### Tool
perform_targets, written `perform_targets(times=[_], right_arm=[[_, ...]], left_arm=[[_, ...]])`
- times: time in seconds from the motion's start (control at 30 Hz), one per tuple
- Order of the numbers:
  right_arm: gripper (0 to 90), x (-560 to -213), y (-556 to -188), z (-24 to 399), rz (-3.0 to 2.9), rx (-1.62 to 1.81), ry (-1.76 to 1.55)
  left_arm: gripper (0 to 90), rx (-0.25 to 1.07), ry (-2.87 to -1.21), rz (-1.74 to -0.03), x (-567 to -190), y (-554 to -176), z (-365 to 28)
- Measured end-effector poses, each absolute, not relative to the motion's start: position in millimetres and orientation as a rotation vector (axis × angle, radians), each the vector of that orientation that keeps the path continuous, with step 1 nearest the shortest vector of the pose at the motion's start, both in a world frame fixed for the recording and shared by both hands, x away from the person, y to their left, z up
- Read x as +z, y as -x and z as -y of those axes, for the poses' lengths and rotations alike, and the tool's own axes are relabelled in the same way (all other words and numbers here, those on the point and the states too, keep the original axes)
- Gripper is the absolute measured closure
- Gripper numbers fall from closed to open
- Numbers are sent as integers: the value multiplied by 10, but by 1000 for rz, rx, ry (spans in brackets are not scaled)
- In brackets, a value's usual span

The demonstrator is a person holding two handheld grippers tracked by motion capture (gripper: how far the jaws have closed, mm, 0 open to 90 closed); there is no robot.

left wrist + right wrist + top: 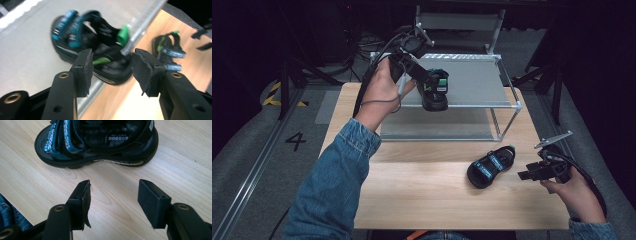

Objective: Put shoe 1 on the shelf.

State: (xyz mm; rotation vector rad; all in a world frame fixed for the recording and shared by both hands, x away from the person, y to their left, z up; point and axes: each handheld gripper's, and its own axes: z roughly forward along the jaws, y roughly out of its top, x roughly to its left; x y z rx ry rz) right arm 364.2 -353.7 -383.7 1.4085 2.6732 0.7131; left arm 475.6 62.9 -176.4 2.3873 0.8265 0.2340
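You've got two black sandals: the one on the grey shelf [472, 80], sandal [435, 89], shows blue straps and, blurrily, green trim. The sandal on the table [491, 166] has teal lettered straps; table [422, 190] is pale wood-grain.

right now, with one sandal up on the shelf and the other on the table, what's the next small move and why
Probably ease the right gripper forward to the sandal on the table and close on it. Its jaws stand open just short of that sandal, with bare wood between. The left gripper is open by the sandal on the shelf, which lies on the shelf's front edge, so the second sandal seems next.
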Motion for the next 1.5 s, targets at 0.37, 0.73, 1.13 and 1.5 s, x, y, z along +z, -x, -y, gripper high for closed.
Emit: perform_targets(times=[0.37,0.73,1.13,1.5], right_arm=[[443,-3786,-3690,3512,-2678,740,-1381],[443,-3791,-3700,3519,-2673,740,-1383],[443,-3804,-3695,3503,-2678,730,-1381],[443,-3808,-3691,3518,-2677,733,-1384]], left_arm=[[646,170,-2442,-762,-2026,-4485,-387],[740,238,-2476,-851,-2384,-4585,-314],[843,335,-2445,-887,-2427,-4662,-310],[836,382,-2438,-935,-2483,-4828,-302]])
